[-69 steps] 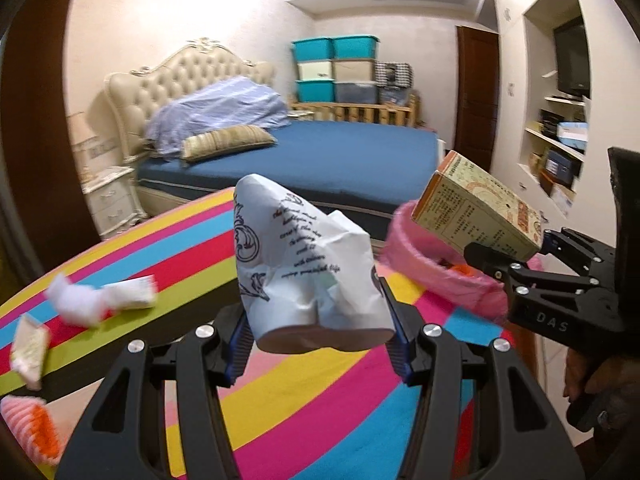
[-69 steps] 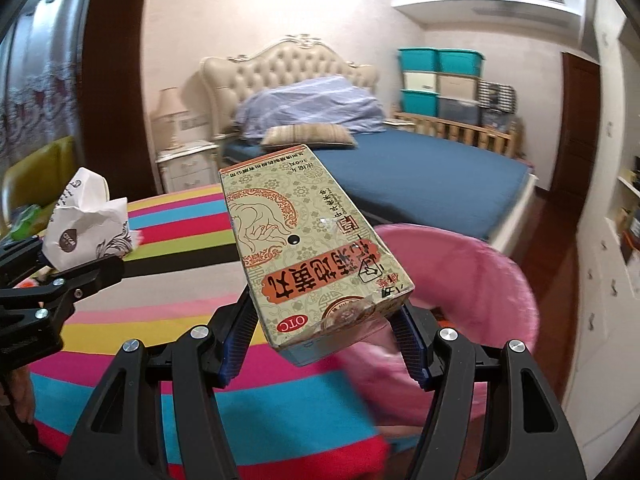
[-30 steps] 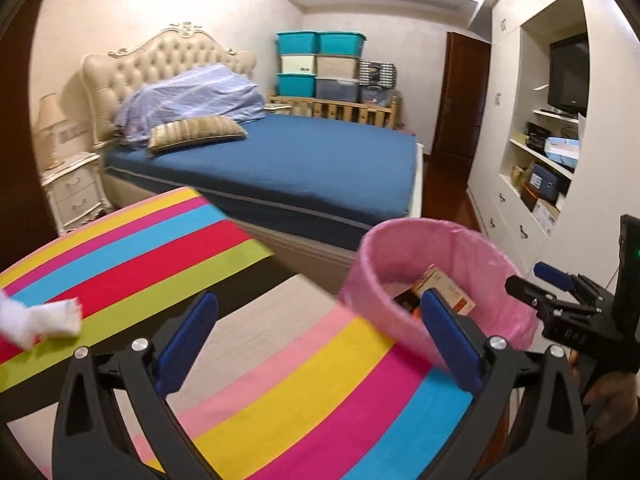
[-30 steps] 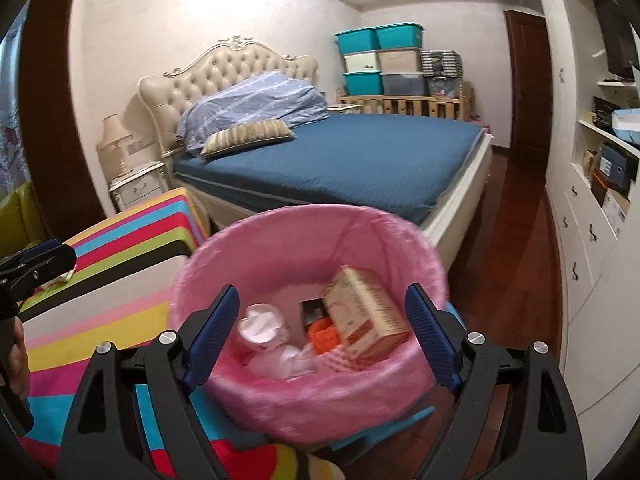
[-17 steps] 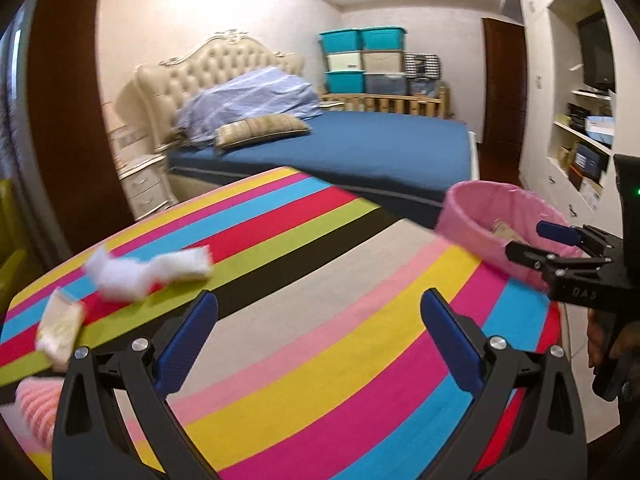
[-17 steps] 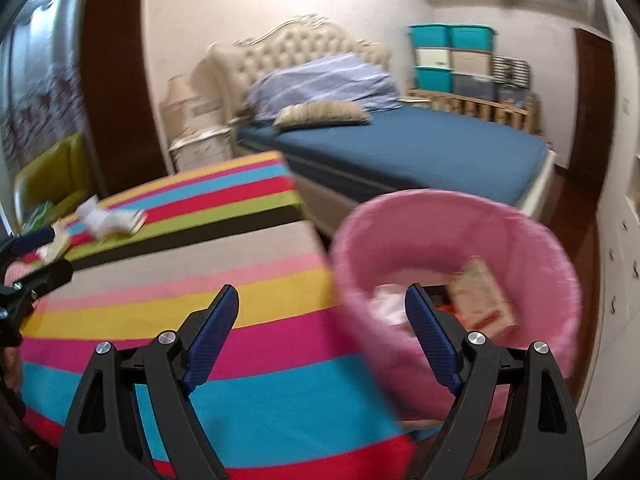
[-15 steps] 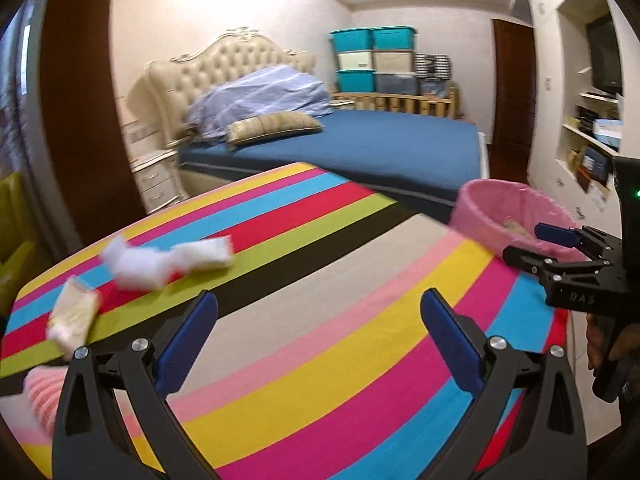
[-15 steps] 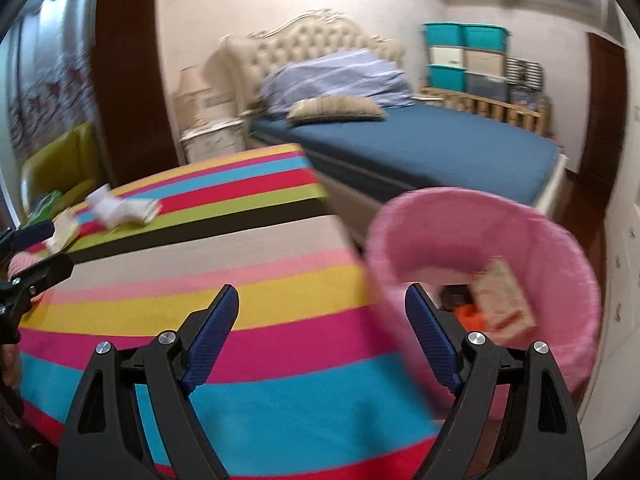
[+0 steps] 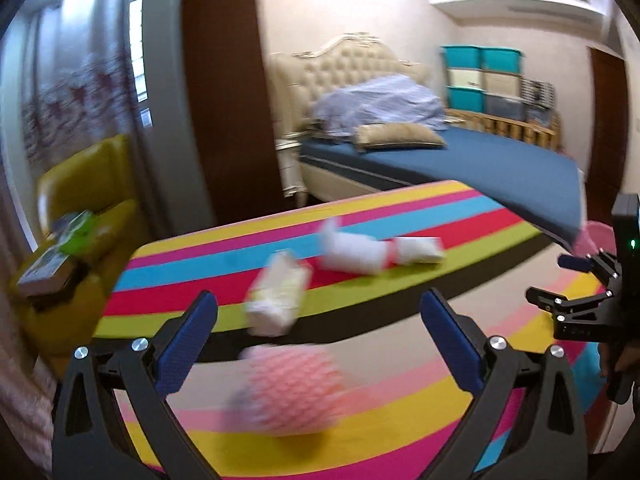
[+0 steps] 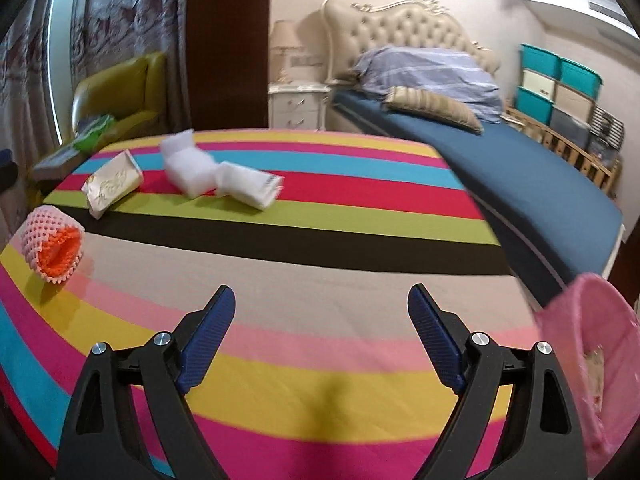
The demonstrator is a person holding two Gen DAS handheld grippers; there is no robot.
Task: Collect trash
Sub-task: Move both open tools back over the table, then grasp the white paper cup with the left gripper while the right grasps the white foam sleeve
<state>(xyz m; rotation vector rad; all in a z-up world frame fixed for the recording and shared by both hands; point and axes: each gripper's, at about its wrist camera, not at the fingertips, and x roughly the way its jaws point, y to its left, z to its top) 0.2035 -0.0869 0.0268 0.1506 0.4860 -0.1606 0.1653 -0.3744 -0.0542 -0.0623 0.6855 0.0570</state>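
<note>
A pink foam fruit net (image 9: 292, 390) lies on the striped table just ahead of my left gripper (image 9: 320, 344), which is open and empty above it. Beyond it lie a pale paper packet (image 9: 278, 294) and crumpled white foam wrap (image 9: 378, 252). In the right wrist view the net (image 10: 54, 246) shows an orange lining at the far left, with the packet (image 10: 112, 182) and white wrap (image 10: 218, 174) further back. My right gripper (image 10: 322, 340) is open and empty over the table's middle. The pink-lined trash bin (image 10: 592, 368) stands at the table's right edge.
The striped tablecloth (image 10: 320, 248) covers a round table. A yellow-green armchair (image 9: 86, 184) with a box and green item stands left. A blue bed (image 10: 520, 172), nightstand (image 10: 298, 104) and stacked storage boxes (image 10: 560, 84) lie behind. The right gripper (image 9: 580, 308) shows at the left view's right edge.
Both grippers let go of the paper bag and the box, which dropped into the pink bin. Both then swung left, away from the bin, toward the trash on the table.
</note>
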